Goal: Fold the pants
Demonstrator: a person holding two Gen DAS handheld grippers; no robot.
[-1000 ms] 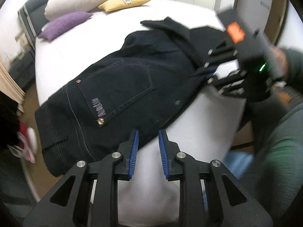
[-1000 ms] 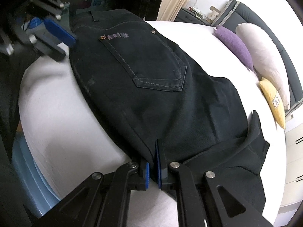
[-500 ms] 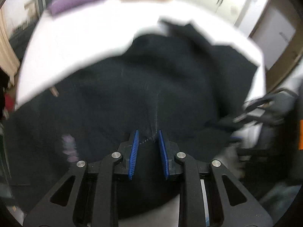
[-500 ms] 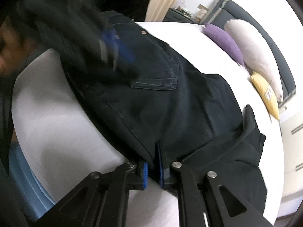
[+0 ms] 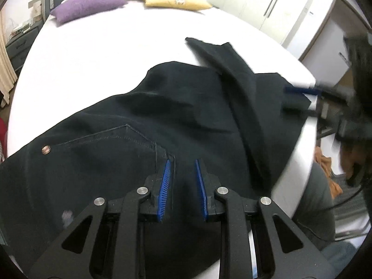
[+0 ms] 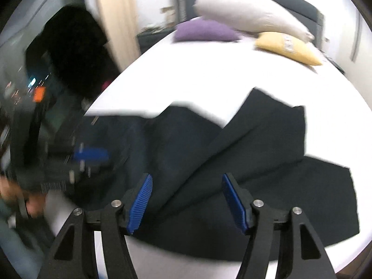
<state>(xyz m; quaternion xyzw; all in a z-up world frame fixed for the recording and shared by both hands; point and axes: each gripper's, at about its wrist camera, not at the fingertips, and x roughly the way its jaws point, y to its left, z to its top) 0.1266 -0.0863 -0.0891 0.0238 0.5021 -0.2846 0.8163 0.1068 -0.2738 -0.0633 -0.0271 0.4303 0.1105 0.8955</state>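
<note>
Now the pants (image 5: 162, 125) lie across the near part of the bed (image 5: 104, 53), one leg folded over toward the bed's right edge. L gripper (image 5: 182, 181) sits over the seat by the back pocket, jaws narrow w/ a gap, pads not pressing cloth. R gripper (image 6: 187, 200) hovers above the leg fold near the near edge; jaws have just been opening, now wide, pants below, nothing pinched. Pillows (image 6: 244, 16) at far end.

Bed (image 5: 97, 53): pants (image 5: 186, 121), 3 pillows (image 5: 88, 7).
</note>
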